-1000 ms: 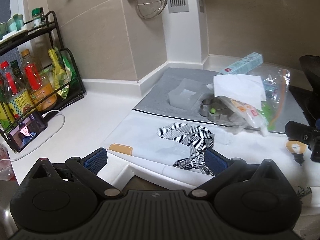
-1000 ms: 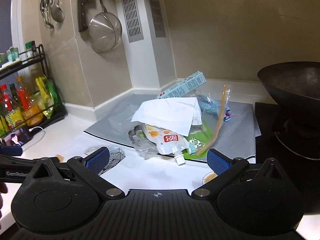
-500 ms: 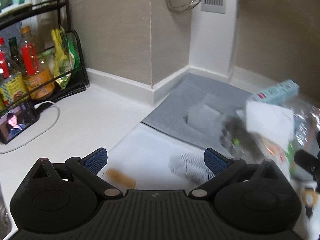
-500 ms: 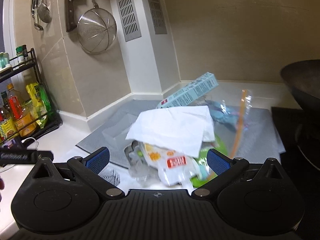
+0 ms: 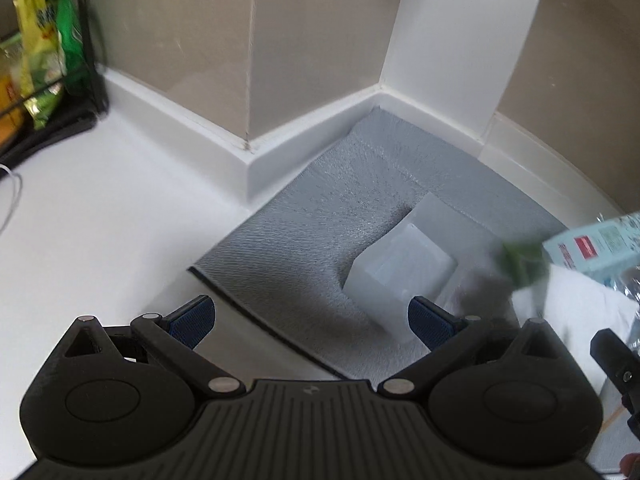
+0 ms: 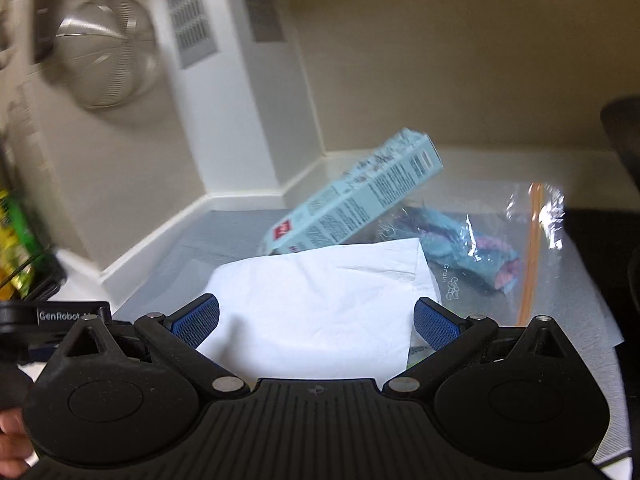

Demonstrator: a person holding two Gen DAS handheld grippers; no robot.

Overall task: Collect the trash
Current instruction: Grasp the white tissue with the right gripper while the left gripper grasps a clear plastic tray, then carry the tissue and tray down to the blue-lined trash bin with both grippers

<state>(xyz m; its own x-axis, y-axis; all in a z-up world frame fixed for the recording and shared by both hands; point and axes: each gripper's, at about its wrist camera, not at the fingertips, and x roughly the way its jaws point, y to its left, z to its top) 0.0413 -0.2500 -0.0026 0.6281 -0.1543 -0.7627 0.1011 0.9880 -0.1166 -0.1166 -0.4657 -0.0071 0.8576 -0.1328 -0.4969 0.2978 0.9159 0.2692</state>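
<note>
A trash pile lies on a grey mat (image 5: 320,216). In the right wrist view a white paper napkin (image 6: 320,300) sits just ahead of my open right gripper (image 6: 316,322), between its blue pads. Behind it leans a light blue carton (image 6: 360,196), and a clear zip bag (image 6: 520,232) holds a blue wrapper (image 6: 472,252). In the left wrist view my open left gripper (image 5: 310,318) hovers over the mat's front edge. A translucent plastic cup (image 5: 400,276) lies near its right pad (image 5: 430,322). The carton (image 5: 592,244) and napkin (image 5: 572,304) show at the right.
A black spice rack with green and yellow packets (image 5: 44,52) stands at the far left on the white counter (image 5: 100,216). A metal strainer (image 6: 104,64) hangs on the tiled wall. A dark wok edge (image 6: 624,128) is at the right. The other gripper's body (image 5: 616,360) is close by.
Both grippers have moved forward and down toward the pile. The patterned paper and pouch have dropped out of sight below the frames. Both stay open.
</note>
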